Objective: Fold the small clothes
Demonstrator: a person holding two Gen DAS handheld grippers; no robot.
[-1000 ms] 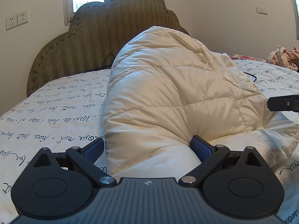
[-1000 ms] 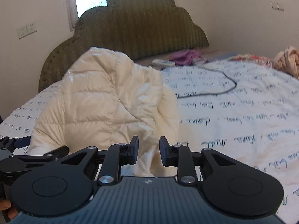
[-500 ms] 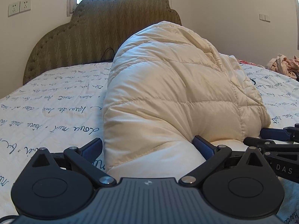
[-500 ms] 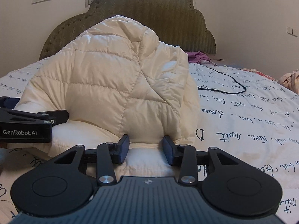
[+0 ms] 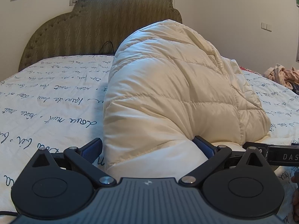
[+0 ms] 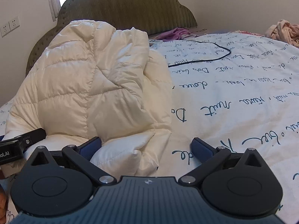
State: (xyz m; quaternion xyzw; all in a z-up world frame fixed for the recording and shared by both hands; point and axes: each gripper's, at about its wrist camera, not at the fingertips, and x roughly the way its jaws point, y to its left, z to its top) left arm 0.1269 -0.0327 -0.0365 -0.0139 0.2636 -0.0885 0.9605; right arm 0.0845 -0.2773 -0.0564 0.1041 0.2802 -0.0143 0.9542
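Since a second ago the right gripper (image 6: 146, 146) has sunk toward the bedspread (image 6: 233, 100) and its jaws, then nearly closed, are now spreading wide and opening, while the left gripper (image 5: 147, 145) has barely shifted and the cream puffer jacket (image 5: 173, 85) has slumped lower in front of the headboard (image 5: 97, 29). From the left wrist, the jacket lies heaped on the bedspread (image 5: 46, 93) in front of the headboard, its near edge running between the left gripper's blue pads (image 5: 93, 147); those jaws stand wide, and whether the pads press on the padding cannot be told from this view, though the right-hand pad looks to be against it. To the right of the jacket, the black body of the right gripper (image 5: 271, 153) pokes in at the frame's edge, just beside the jacket's lower hem, and far to the right of the jacket a pinkish pile of clothes (image 5: 282, 74) sits on the bed. From the right wrist, the jacket (image 6: 89, 85) fills the left half, a folded corner of it lying between the right gripper's spread fingers: the left pad (image 6: 91, 147) is against the fabric, the right pad (image 6: 201, 148) is well clear of it over bare bedspread, so nothing is pinched. Left of the jacket's hem the left gripper (image 6: 18, 145) shows as a black bar. Right of the jacket a black cable (image 6: 211, 56) loops across the bedspread, and beyond it, at the foot of the headboard (image 6: 130, 7), lies a purple garment (image 6: 177, 32).
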